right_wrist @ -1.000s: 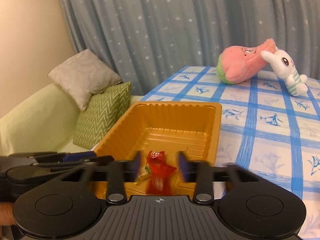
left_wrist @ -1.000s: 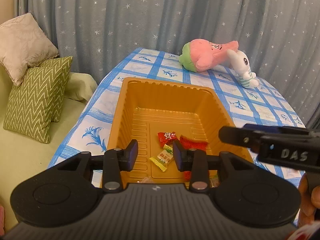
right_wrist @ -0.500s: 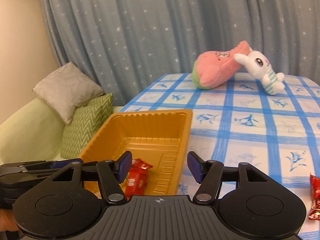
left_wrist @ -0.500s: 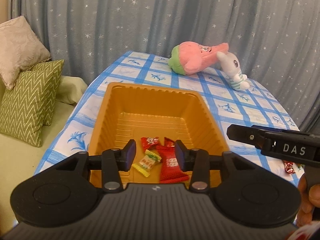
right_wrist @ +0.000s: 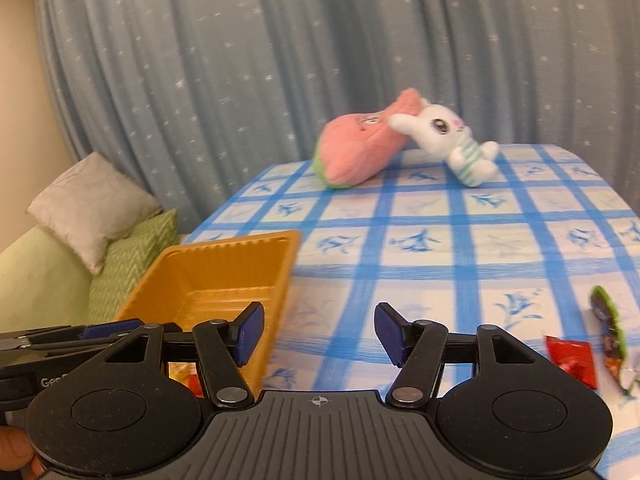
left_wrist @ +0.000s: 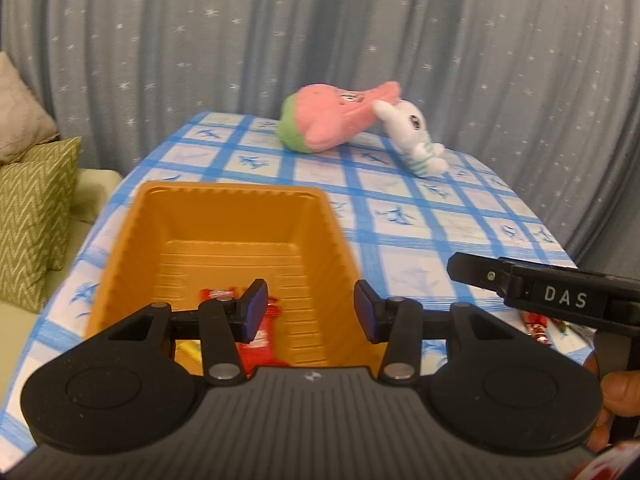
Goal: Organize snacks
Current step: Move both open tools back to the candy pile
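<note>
An orange plastic tray [left_wrist: 224, 216] [right_wrist: 224, 264] stands on the blue-checked table and holds red snack packets [left_wrist: 260, 336] and a yellow one [left_wrist: 188, 348] at its near end. My left gripper [left_wrist: 311, 312] hovers over the tray's near right part; its jaws are opening and nothing is between them. My right gripper [right_wrist: 319, 332] stands open and empty over the tablecloth just right of the tray. Loose on the cloth to the right lie a red packet [right_wrist: 572, 364] and a dark, green-edged packet [right_wrist: 608, 328]. In the left wrist view, red packets [left_wrist: 536, 324] show behind the right gripper's body.
A pink plush [left_wrist: 332, 120] [right_wrist: 360, 148] and a white rabbit plush [left_wrist: 416, 136] [right_wrist: 452, 140] lie at the table's far end before a starred blue curtain. Green and beige cushions [right_wrist: 120, 248] rest on a sofa left of the table. A hand [left_wrist: 616, 392] holds the right gripper.
The right gripper let a red packet fall into the tray and swung right, away from it. The left gripper's jaws widened and it also drifted right. More loose packets came into view.
</note>
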The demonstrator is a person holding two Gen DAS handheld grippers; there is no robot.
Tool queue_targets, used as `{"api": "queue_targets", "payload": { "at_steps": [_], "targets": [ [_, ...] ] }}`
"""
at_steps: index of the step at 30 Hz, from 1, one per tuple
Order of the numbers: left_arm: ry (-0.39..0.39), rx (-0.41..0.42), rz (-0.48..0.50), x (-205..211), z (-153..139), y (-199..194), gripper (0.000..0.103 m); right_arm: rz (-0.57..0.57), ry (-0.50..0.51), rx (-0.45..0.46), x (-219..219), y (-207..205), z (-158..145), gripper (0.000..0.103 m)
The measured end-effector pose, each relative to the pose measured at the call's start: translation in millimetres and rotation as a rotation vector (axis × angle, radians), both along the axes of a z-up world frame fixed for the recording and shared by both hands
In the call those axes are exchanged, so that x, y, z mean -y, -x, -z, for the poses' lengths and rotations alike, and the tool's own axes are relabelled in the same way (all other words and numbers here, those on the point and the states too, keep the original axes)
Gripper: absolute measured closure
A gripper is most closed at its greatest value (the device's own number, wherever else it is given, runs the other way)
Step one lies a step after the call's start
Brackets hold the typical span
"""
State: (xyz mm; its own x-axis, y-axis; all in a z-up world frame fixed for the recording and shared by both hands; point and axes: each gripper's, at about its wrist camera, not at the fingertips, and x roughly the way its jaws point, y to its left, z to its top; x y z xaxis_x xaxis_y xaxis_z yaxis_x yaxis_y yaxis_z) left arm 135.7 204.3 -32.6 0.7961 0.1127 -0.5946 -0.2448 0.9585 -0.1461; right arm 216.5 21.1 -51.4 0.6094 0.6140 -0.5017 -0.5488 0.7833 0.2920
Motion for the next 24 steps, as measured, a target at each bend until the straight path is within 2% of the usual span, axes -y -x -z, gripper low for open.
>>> {"api": "queue_targets", "payload": {
  "at_steps": [24],
  "targets": [
    [-0.011, 0.000, 0.264, 121, 4, -57, 0.054, 0.279, 0.023, -0.043, 138, -24, 9, 0.042]
  ]
}}
